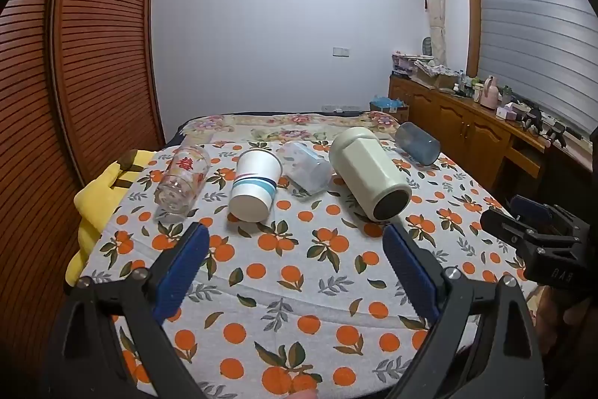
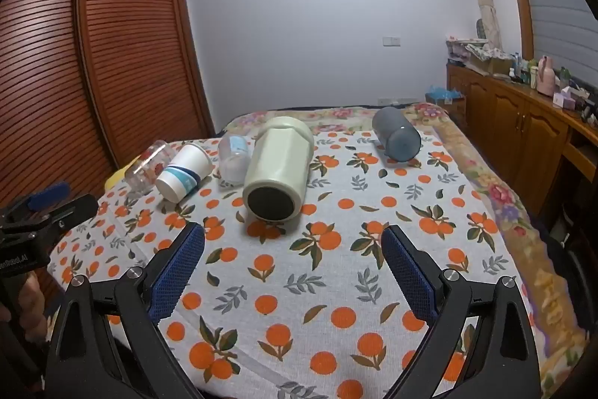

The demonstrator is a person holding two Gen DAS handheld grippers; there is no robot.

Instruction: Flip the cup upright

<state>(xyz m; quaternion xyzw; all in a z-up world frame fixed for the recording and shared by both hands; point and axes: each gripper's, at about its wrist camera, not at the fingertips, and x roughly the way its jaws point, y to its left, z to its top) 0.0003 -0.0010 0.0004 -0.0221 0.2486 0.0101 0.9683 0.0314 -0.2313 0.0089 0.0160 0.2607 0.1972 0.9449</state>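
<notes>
Several cups lie on their sides in a row on the orange-print cloth: a clear glass with red print, a white paper cup with blue stripes, a clear plastic cup, a large cream faceted cup and a blue-grey cup. My left gripper is open and empty, short of the paper cup and cream cup. My right gripper is open and empty, just in front of the cream cup's base.
A slatted wooden wardrobe stands at the left. A wooden sideboard with bottles and clutter runs along the right wall. A yellow cloth lies at the bed's left edge. The floral blanket borders the cloth.
</notes>
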